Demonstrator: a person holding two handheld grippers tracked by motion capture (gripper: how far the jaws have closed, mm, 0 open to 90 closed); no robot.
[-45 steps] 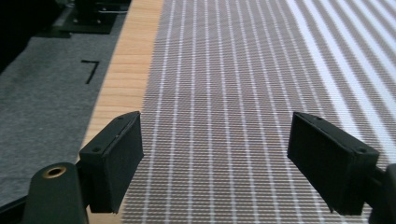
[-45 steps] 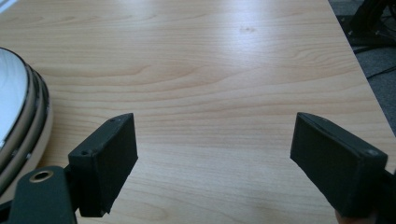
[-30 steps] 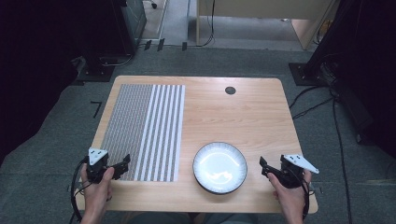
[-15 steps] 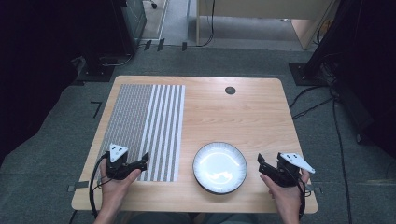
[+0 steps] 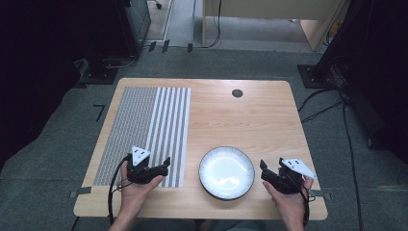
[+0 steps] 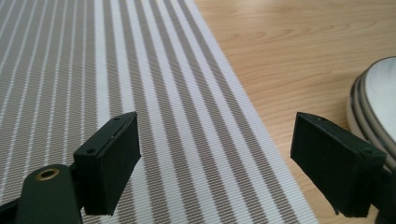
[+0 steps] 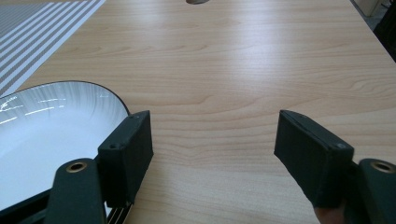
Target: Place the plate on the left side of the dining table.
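Plate [image 5: 226,172] lies on the bench [image 5: 269,120] near its 6 o'clock edge, striped mat [image 5: 144,132] just beside at 9 o'clock. Best to approach the rim low and level. Left hand-held gripper [image 5: 161,169] wide open, empty, over the mat edge, pointing toward 3 o'clock. Right hand-held gripper [image 5: 263,172] open and empty, just been closing a little, nothing between the jaws, beside the rim at 3 o'clock.

Small dark round grommet [image 5: 237,93] at wooden table [image 5: 250,120] far edge.
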